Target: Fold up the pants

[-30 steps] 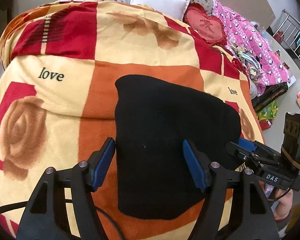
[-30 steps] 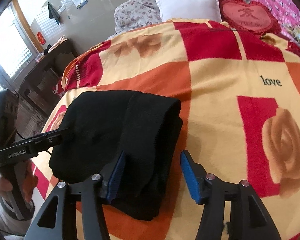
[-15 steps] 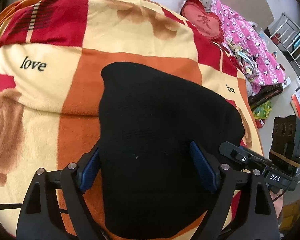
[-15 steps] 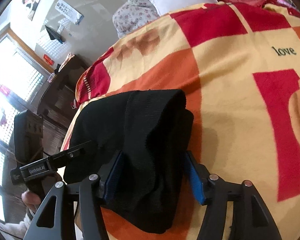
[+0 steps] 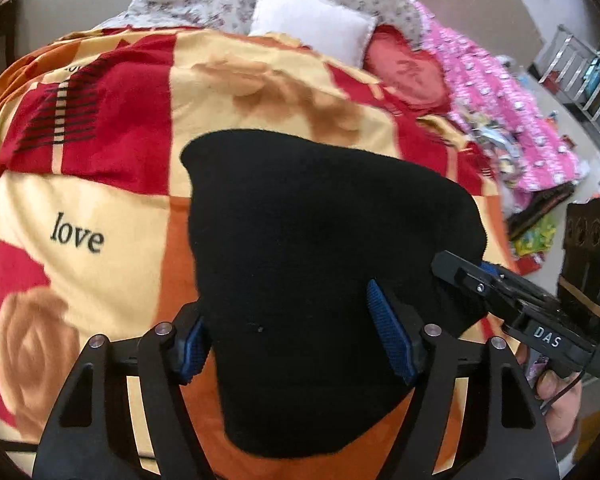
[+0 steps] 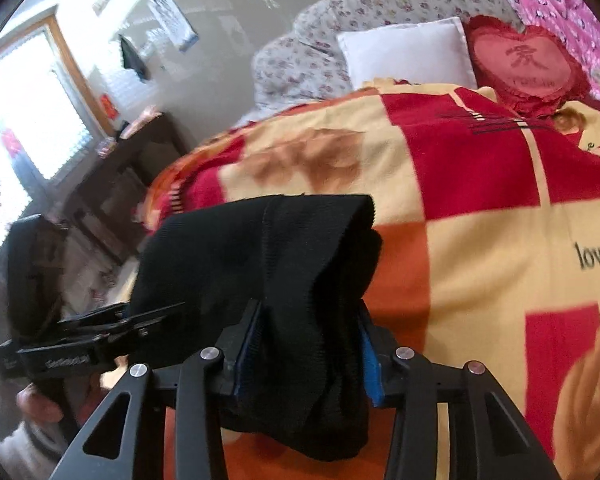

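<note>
Bed (image 5: 100, 208) under a rose-check blanket (image 6: 480, 184). Black pants (image 5: 320, 260), folded into a thick bundle, lie on the blanket near its front edge. Right hand-held gripper (image 6: 306, 354): jaws just closed in, pads now clamping the bundle's end. Left hand-held gripper (image 5: 288, 340): jaws wide, straddling the pants, no grip.

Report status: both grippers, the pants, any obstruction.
Right gripper jaws just closed onto the black pants. Left gripper straddles them, grip unclear. Pants bundled on blanket. Nothing obstructing.
</note>
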A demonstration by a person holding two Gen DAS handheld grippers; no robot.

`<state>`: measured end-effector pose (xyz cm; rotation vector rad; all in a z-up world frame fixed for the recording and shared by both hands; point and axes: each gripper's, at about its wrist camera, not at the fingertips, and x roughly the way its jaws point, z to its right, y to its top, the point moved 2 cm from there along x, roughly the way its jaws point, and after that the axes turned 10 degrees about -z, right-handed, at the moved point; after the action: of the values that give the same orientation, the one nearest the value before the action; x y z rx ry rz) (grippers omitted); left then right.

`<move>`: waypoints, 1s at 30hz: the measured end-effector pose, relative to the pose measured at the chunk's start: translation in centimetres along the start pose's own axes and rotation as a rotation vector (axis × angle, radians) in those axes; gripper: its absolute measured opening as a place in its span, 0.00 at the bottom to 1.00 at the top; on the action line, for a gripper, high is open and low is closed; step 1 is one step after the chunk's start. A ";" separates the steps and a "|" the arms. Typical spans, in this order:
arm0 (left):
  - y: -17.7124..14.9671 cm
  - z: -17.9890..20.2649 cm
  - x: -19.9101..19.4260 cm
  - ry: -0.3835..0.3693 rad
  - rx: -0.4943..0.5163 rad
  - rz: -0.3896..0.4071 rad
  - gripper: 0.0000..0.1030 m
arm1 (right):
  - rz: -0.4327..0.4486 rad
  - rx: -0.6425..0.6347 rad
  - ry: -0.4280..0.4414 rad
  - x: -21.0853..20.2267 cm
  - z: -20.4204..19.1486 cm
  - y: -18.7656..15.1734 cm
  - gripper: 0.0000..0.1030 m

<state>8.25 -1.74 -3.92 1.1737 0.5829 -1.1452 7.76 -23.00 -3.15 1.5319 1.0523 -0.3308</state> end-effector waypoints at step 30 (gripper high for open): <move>-1.0 1.0 -1.0 0.226 0.028 0.066 0.71 | -0.054 -0.128 -0.143 -0.2 -3.8 -2.7 0.36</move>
<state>6.77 -2.22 -3.14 1.3472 0.6966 -0.9740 4.23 -19.91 -3.70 1.3478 0.9846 -0.3971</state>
